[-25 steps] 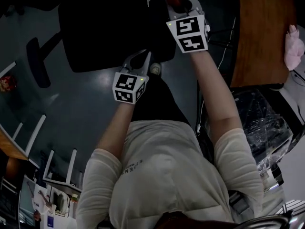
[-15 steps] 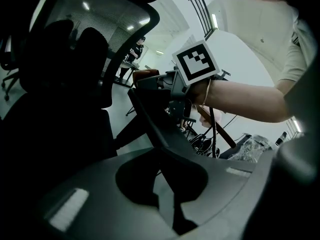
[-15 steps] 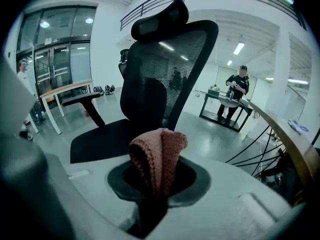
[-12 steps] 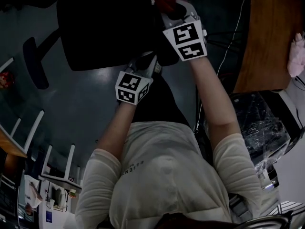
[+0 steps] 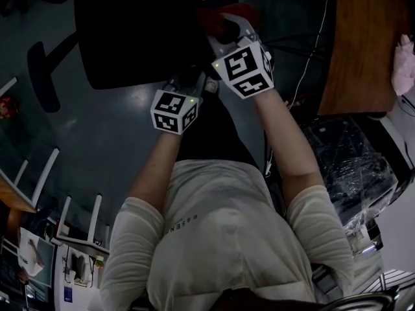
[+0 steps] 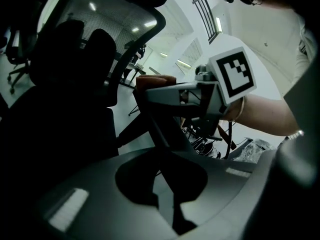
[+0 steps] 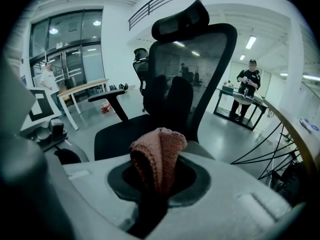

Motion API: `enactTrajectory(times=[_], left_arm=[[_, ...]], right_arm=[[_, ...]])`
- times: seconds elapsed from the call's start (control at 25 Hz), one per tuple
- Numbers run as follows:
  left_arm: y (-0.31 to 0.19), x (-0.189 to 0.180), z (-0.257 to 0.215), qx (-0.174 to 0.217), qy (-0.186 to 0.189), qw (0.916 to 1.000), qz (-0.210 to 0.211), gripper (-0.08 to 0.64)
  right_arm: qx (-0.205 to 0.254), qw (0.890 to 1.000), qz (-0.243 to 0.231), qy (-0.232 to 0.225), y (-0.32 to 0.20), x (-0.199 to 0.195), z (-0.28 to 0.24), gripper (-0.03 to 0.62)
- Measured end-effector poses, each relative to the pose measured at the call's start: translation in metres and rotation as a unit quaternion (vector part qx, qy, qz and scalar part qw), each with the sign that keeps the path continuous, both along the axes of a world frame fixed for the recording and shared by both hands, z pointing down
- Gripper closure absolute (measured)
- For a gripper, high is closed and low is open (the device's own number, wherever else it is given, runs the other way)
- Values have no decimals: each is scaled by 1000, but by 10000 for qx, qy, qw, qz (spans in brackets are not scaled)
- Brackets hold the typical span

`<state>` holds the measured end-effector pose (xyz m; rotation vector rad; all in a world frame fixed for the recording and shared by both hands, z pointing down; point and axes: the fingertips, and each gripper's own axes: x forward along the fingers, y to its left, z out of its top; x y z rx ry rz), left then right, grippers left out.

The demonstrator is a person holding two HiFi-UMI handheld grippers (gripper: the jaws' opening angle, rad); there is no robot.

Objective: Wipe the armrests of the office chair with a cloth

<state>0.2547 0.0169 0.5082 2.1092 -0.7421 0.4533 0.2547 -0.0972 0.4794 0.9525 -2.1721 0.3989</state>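
Note:
A black office chair (image 5: 133, 34) stands in front of me, with its mesh back (image 7: 200, 69) filling the right gripper view. My right gripper (image 5: 217, 26) is shut on a folded red cloth (image 5: 227, 13) at the chair's near side, over its dark right armrest. The cloth (image 7: 157, 154) sticks up out of the jaws. My left gripper (image 5: 189, 81) sits just below, at the seat's edge. A dark armrest post (image 6: 165, 139) runs down between its jaws, whose grip is lost in shadow. The far armrest (image 5: 40, 76) is untouched.
A wooden desk (image 5: 363, 37) with a pink thing (image 5: 403, 63) stands on the right, cables (image 5: 305, 63) beside it. A plastic-wrapped object (image 5: 353, 167) lies lower right. A person (image 7: 247, 84) stands at a far desk, another person (image 7: 47, 74) at the left.
The right gripper carried the cloth left and nearer to the left gripper. The left gripper rose to the seat's edge, and its fingers now vanish in the dark there.

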Motion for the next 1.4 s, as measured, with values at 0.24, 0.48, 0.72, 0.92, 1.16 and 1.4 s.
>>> enactTrajectory(times=[0.24, 0.48, 0.72, 0.92, 1.16, 1.4], left_arm=[[1, -6, 0, 173, 12, 9998, -93, 555], [2, -6, -1, 289, -34, 9995, -110, 555], [-1, -7, -1, 384, -62, 9991, -187, 555], [-1, -8, -1, 426, -48, 9988, -248, 555], [-2, -8, -1, 416, 23, 9987, -306, 555], [-1, -6, -1, 345, 23, 9992, -219, 555]], right_arm=[[7, 9997, -259, -30, 50, -12, 0, 534], [-164, 9992, -290, -197, 95, -17, -1, 534], [-124, 9988, -79, -456, 132, -15, -3, 538], [-176, 9974, 139, -678, 153, -11, -4, 538], [-298, 9984, -47, -480, 178, -12, 2, 540], [-1031, 9933, 413, -322, 196, 23, 36, 538]])
